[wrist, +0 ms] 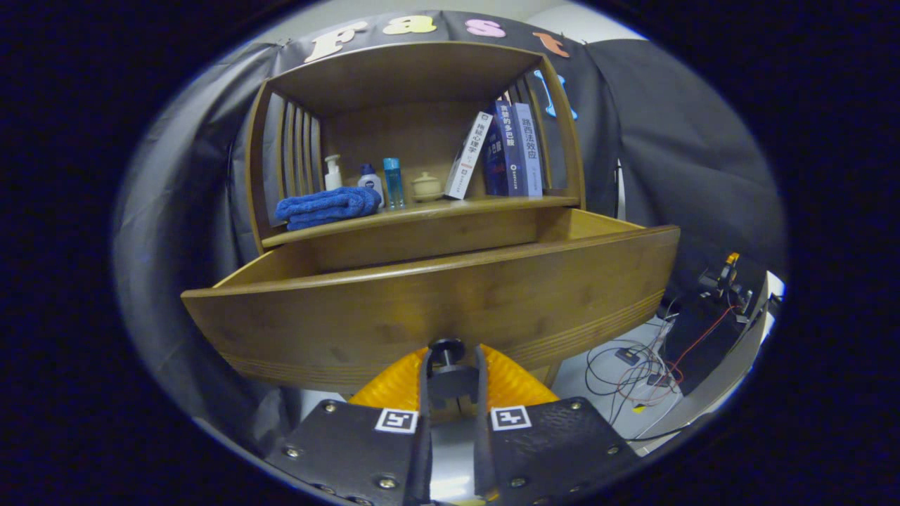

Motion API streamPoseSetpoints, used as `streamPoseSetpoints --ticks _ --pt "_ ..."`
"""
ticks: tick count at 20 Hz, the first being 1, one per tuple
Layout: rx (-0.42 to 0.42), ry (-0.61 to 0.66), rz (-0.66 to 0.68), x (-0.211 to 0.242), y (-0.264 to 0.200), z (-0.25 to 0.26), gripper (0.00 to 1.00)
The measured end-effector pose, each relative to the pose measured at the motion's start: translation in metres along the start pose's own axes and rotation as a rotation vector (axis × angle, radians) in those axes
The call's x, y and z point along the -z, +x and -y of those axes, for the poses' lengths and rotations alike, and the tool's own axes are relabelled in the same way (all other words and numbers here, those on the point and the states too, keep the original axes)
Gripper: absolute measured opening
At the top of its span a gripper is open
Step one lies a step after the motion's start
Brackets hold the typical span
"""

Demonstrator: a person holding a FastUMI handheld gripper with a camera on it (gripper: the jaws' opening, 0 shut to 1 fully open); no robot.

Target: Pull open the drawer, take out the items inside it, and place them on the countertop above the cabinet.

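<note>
A wooden cabinet's drawer [436,309] stands pulled out toward me, its wide curved front just ahead of my fingers. A small dark knob [446,347] on that front sits between my fingertips, and my gripper [450,362] is shut on it. From this low angle the drawer's front hides what lies inside. Above the drawer runs the countertop [492,204], a wooden shelf under the cabinet's hood.
On the countertop lie a folded blue towel [327,206], a white pump bottle [332,173], two blue bottles [393,182], a small cream jar [426,187] and three leaning books [500,151]. Cables and electronics [647,365] lie on the floor to the right.
</note>
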State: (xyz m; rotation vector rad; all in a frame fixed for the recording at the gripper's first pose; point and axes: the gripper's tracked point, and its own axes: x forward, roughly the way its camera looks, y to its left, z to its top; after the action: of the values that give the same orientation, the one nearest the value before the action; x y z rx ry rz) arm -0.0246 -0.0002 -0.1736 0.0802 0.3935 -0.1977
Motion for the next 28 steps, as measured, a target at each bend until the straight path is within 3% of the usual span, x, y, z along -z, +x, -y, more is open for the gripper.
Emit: streamPoseSetpoints --ticks 3,7,12,16,20,28 --pt "-0.023 0.017 -0.002 -0.002 -0.001 -0.002 0.37" --pt "-0.089 0.061 0.104 -0.043 -0.015 -0.014 0.46" --pt "-0.043 -0.003 0.246 -0.125 -0.029 -0.006 0.48" --pt "-0.046 0.006 0.228 -0.167 -0.006 -0.013 0.48" --pt "-0.004 -0.004 0.051 -0.162 0.041 -0.009 0.48" --pt "-0.023 -0.044 -0.304 -0.106 0.111 -0.027 0.48"
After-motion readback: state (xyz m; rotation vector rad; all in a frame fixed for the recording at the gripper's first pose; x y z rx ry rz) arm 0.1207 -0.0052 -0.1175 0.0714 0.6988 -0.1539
